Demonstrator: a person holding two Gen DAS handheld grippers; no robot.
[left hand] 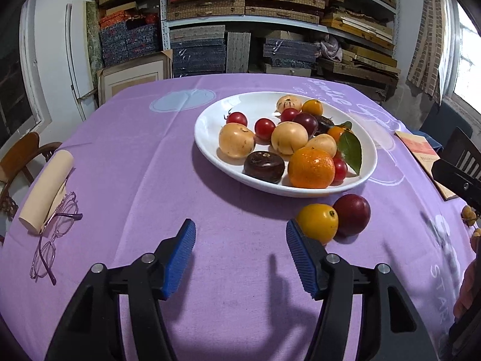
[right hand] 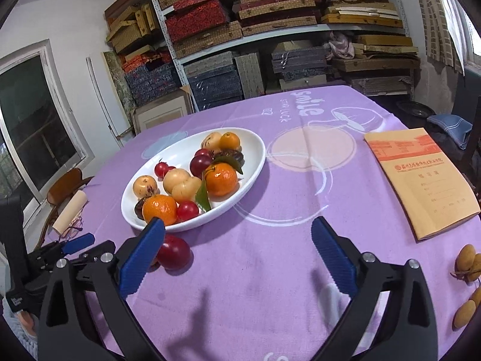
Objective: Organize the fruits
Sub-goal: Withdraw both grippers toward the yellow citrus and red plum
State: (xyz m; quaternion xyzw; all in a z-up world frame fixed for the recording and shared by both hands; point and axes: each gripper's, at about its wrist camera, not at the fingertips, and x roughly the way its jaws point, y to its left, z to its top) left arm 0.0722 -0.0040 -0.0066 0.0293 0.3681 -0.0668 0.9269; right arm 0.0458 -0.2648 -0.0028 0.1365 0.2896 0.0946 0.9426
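Note:
A white oval plate [left hand: 210, 138] [right hand: 255, 156] on the purple tablecloth holds several fruits: oranges, yellow pears, cherry tomatoes, dark plums. Just in front of its near rim, on the cloth, lie a small yellow-orange fruit [left hand: 318, 222] and a dark red plum [left hand: 352, 215] [right hand: 174, 252], touching each other. My left gripper [left hand: 240, 255] is open over bare cloth, its right pad beside the yellow-orange fruit, nothing between the pads. My right gripper [right hand: 237, 255] stands wide open and holds nothing; its left finger [right hand: 141, 255] is next to the plum. A bunch of small tan fruits [right hand: 467, 261] lies at the right.
A brown notebook [right hand: 421, 180] lies on the right of the table. Glasses [left hand: 54, 234] and a cream roll [left hand: 48, 189] sit at the left edge. A wooden chair [left hand: 21, 162] stands left of the table, and shelves of boxes [left hand: 270, 15] stand behind it.

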